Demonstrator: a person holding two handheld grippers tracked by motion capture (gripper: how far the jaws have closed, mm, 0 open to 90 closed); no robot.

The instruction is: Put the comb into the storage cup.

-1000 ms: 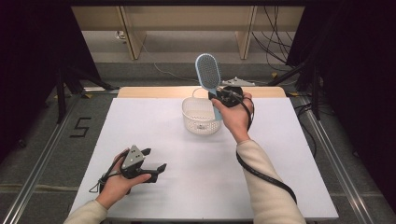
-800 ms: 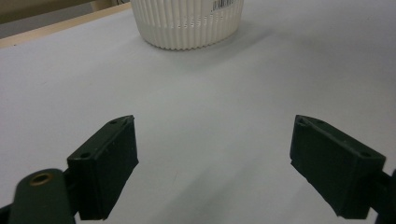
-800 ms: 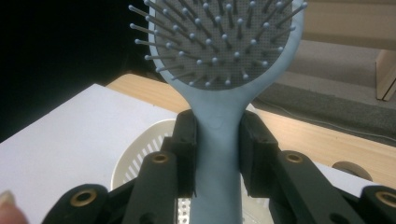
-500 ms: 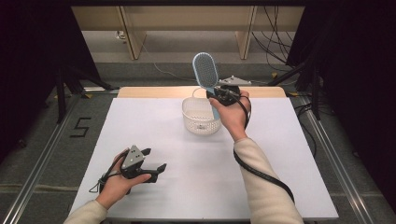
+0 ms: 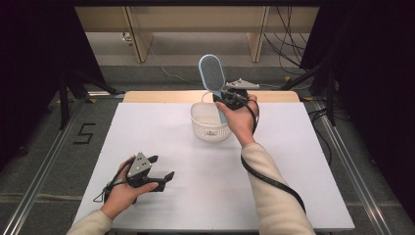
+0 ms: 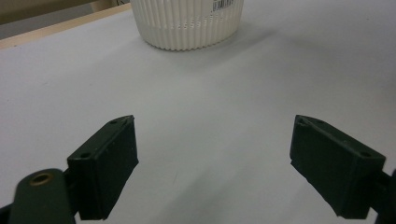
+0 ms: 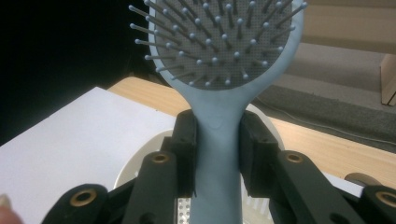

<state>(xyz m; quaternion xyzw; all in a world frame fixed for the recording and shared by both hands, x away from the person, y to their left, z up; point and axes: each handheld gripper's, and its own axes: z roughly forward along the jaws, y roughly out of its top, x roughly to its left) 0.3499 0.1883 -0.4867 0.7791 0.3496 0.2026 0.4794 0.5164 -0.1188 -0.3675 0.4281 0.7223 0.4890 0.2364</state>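
**Hairbrush held over the basket, drifting a little left**

The hairbrush, a pale blue plastic paddle brush [image 5: 214,78] with a grey bristle pad and ball-tipped pins, is clamped by its handle in my right gripper [image 5: 226,102]. In the right gripper view the two black jaws press on either side of the neck just below the head [image 7: 219,140], and the head stands upright above them with the bristles toward that camera. From the high view the brush is in the air above the far edge of the round white ribbed plastic basket [image 5: 210,128], its handle reaching down toward the basket's open top.

Against the frames from a second ago, little has changed: the brush head has edged slightly to the left in the high view and sits a touch more over the basket's middle. The grip looks the same, with no slip along the handle. I read that as lining up for a drop, not yet a lowering, so the brush is held but not placed.

My left gripper [image 5: 156,172] rests low on the white table [image 5: 303,161] near my side, well apart from the basket, jaws spread wide with nothing between them [image 6: 212,163]. It has kept its place.

I judge the next need is to lower the handle inside the rim before letting go.
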